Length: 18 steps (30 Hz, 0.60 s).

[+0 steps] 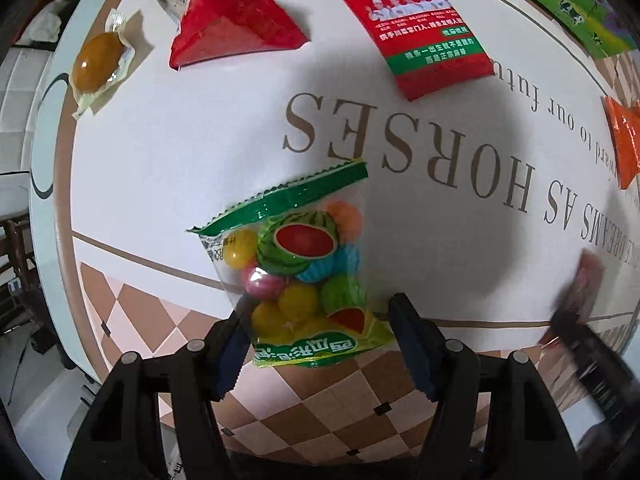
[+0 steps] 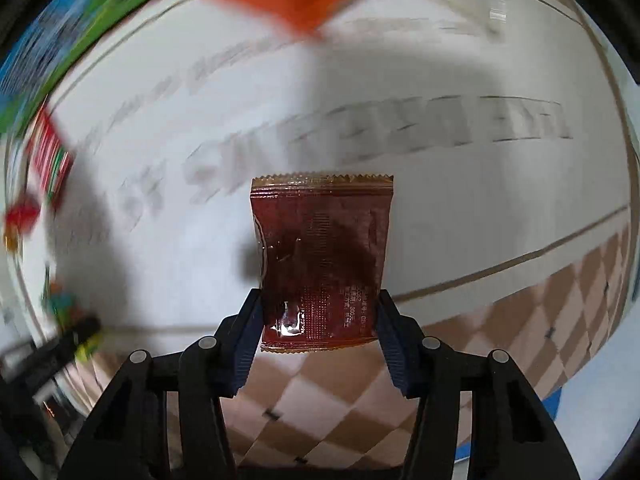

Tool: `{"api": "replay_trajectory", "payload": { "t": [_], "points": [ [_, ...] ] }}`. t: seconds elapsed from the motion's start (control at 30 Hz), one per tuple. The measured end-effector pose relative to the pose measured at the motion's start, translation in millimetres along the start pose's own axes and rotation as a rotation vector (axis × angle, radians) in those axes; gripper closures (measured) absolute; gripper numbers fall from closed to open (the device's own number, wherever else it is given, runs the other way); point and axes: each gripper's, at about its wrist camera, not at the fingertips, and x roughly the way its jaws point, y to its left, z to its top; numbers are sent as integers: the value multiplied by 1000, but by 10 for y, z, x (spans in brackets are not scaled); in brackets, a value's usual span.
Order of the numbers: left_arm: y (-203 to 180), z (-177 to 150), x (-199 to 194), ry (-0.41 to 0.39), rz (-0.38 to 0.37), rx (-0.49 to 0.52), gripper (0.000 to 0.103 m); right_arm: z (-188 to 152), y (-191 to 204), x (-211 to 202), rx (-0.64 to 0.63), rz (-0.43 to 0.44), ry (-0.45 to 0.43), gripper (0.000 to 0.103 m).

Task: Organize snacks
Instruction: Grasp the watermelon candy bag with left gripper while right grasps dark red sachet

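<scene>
My left gripper (image 1: 320, 332) holds a clear bag of coloured gum balls (image 1: 298, 268) with a green top seal and watermelon print; the left finger touches it, and a small gap shows at the right finger. My right gripper (image 2: 318, 320) is shut on a dark brown sauce-like packet (image 2: 322, 256), held above the table. The right wrist view is blurred by motion. The right gripper shows blurred at the right edge of the left wrist view (image 1: 580, 312).
On the white table (image 1: 160, 152) with printed lettering lie a red triangular pack (image 1: 236, 20), a vacuum-packed brown egg (image 1: 98, 60), a red snack bag (image 1: 424, 24), a green bag (image 1: 568, 4) and an orange pack (image 1: 624, 136). The table's checkered border (image 1: 320, 400) is near me.
</scene>
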Motion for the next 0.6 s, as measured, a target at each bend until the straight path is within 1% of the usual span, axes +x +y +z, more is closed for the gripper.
{"api": "replay_trajectory", "payload": {
  "t": [0.07, 0.13, 0.2, 0.27, 0.3, 0.33, 0.37, 0.4, 0.43, 0.47, 0.6],
  "points": [
    [15, 0, 7, 6, -10, -3, 37, -68, 166, 21, -38, -31, -4, 45],
    [70, -19, 14, 8, -18, -6, 37, -93, 268, 41, -52, -42, 1, 38],
    [171, -43, -21, 5, -19, -2, 38, -88, 341, 63, -54, -43, 12, 35],
    [157, -55, -23, 0, -23, -2, 39, -41, 307, 99, -46, -37, 20, 33],
    [222, 31, -15, -6, -23, 4, 40, -19, 303, 91, -42, -37, 22, 33],
    [204, 21, -27, -15, -21, 15, 44, 17, 298, 80, -33, -38, 21, 34],
    [237, -24, -24, -21, -19, 26, 50, 15, 302, 73, -27, -38, 16, 34],
    [244, -48, -63, -27, -18, 43, 53, 33, 274, 47, -25, -38, 10, 36],
    [249, -53, -71, -25, -23, 49, 53, 28, 245, 11, -24, -37, -4, 45],
    [231, -58, -85, -21, -31, 53, 54, 98, 80, -28, -28, -34, -1, 45],
    [116, -77, -189, -29, -49, 73, 55, 97, 48, -74, -27, -26, -1, 45]
  ]
}}
